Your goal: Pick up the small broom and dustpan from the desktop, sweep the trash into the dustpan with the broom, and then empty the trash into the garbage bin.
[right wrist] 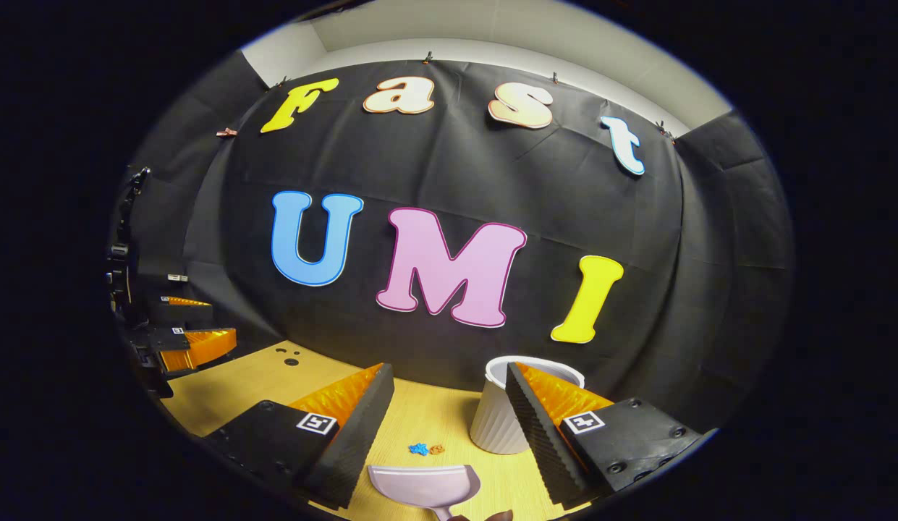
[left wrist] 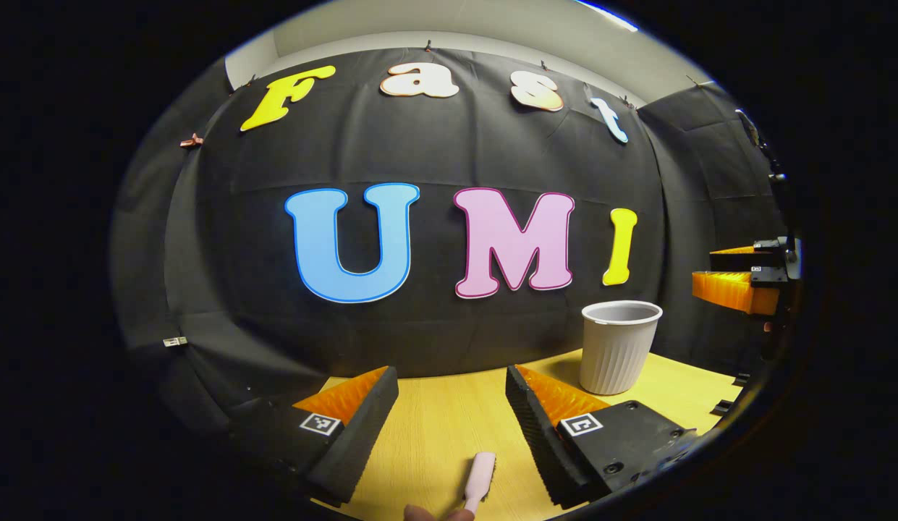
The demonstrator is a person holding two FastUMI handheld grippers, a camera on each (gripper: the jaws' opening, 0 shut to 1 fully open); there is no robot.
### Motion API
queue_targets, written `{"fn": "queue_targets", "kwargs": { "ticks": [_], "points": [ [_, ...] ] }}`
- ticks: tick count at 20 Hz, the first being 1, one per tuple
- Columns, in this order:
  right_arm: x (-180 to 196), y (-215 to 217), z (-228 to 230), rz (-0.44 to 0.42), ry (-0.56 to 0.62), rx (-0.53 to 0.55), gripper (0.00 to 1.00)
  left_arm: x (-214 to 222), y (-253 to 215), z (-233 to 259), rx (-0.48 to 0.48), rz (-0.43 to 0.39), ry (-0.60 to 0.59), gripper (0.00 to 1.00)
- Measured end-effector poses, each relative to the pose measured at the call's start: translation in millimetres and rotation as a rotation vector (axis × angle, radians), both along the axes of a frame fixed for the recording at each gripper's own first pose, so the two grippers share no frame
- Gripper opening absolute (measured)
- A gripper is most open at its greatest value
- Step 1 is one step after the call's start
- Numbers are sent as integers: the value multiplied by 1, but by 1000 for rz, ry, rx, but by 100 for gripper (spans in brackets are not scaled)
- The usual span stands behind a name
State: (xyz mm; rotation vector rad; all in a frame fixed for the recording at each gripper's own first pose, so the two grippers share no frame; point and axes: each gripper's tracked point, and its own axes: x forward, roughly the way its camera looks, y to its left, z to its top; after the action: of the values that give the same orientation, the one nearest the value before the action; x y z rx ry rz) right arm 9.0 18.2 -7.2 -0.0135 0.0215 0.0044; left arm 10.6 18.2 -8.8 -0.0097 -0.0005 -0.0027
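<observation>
In the left gripper view, the left gripper [left wrist: 452, 405] hangs above the yellow wooden desktop [left wrist: 434, 434] with its two fingers spread wide and nothing between them. Bare wood fills the gap and runs forward to the black cloth wall [left wrist: 420, 325]. The small broom [left wrist: 480, 477] lies on the desktop just below and between the fingers, near the lower edge of the view, its pale pink head pointing away. The garbage bin [left wrist: 619, 347], a ribbed pale cup shape, stands upright toward the desk's back right, beyond the right-hand finger. At the far right edge the other gripper shows, raised above the desk's side.

In the right gripper view, the right gripper [right wrist: 449, 409] is likewise released, jaws apart and empty. The dustpan [right wrist: 423, 483] sits on the desktop low between its fingers, scoop open toward the wall. The trash [right wrist: 427, 449], small blue and orange scraps, lies just beyond the dustpan's lip. The garbage bin stands close by, partly hidden behind one finger, near the wall.
</observation>
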Motion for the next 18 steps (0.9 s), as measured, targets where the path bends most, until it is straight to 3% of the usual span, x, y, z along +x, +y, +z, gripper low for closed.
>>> {"fn": "queue_targets", "kwargs": {
  "ticks": [5,9,13,18],
  "points": [
    [-3,6,-30,38,86,16,98,-4,-3,-4,15,-3,16,94],
    [-28,6,-128,105,376,37,98,-4,1,-18,-16,15,36,95],
    [-46,-3,-232,103,645,81,98,-3,1,-37,-34,24,78,95],
    [-60,-2,-327,136,884,2,98,-4,12,-48,-39,69,112,94]
  ]
}}
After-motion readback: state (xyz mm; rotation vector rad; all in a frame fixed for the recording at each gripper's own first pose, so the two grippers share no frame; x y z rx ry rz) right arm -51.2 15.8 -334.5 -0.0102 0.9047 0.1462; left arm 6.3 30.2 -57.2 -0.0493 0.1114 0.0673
